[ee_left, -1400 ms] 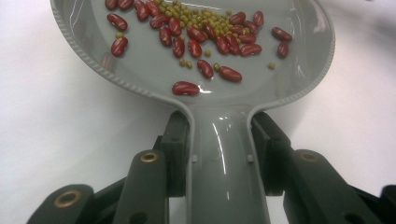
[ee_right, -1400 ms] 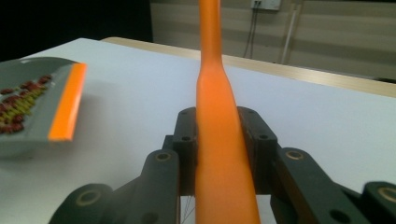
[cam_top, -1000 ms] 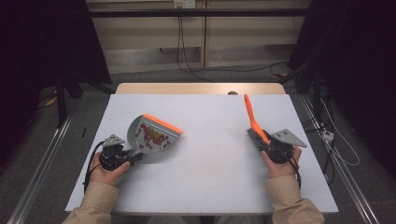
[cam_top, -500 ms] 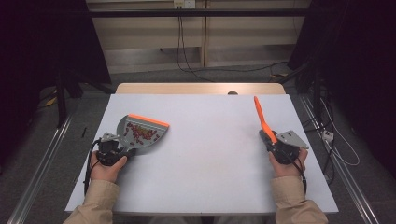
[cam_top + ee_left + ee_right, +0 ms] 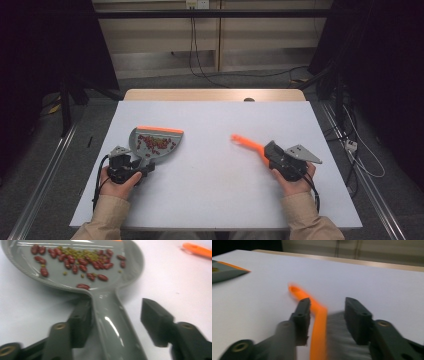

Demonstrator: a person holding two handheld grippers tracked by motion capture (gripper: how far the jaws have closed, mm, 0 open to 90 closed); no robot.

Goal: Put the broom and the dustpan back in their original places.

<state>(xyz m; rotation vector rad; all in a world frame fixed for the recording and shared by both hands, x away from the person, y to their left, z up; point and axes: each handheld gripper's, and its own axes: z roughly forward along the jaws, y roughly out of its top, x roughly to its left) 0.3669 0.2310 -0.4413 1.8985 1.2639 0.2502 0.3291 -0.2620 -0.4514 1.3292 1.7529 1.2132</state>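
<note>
A grey dustpan point(image 5: 167, 147) with an orange lip lies flat on the white table point(image 5: 210, 200) at the left, holding red beans point(image 5: 75, 260) and small green ones. Its handle point(image 5: 110, 325) runs between the jaws of my left gripper point(image 5: 142, 162), which have just been opening; the right pad point(image 5: 155, 322) stands clear of it. At the right, an orange brush point(image 5: 247, 143) lies on the table pointing left. Its handle point(image 5: 318, 315) and grey bristles sit between the jaws of my right gripper point(image 5: 270, 152), which have also just been opening and look loose around it.
A wooden strip point(image 5: 215, 95) borders the table's far edge. Cables point(image 5: 200, 55) run over the floor behind, and metal rails point(image 5: 45, 170) flank both sides. The white surface between the dustpan and the brush is bare.
The dustpan came down from a tilted hold to lie flat. The brush swung from pointing up and away to lying leftward on the table. Both pairs of jaws opened.
</note>
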